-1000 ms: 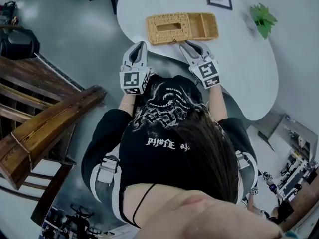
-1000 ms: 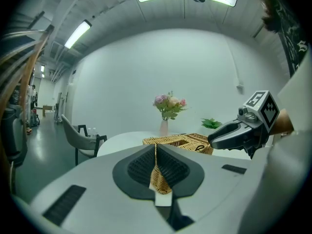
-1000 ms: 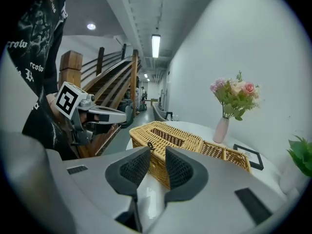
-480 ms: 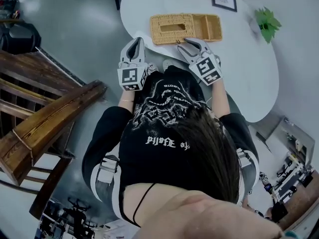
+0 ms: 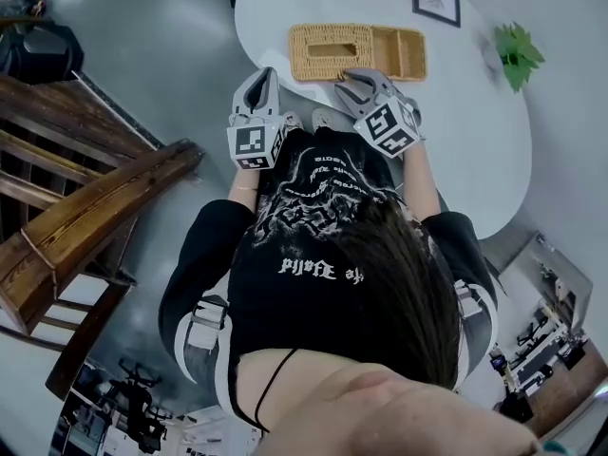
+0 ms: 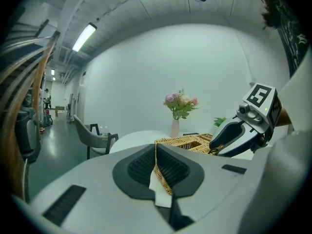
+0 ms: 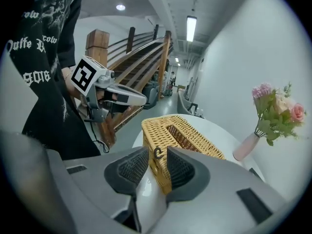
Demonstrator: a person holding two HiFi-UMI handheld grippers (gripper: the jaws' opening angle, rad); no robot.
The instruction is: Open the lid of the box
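Right tool straddles the near wall of the box with its jaws apart; they have just been closing, yet the pads do not seem to press on anything; left tool hangs near the counter's near edge, its jaws a narrow slit apart and grasping nothing.

White oval counter carries the wicker box close to its near edge, just beyond both tools; the slotted lid covers the part at the head view's left and lies flat, not yet raised; the other part is an open compartment; a small dark hook on the near wall sits right between the right tool's jaws.

Taking that hook looks to be the step in hand; I would centre it between the pads before clenching, nip the hook and not the weave, then lift along the lid's swing rather than drag toward the body; the box looks light and may slide or tip, so the left tool should steady its body first.
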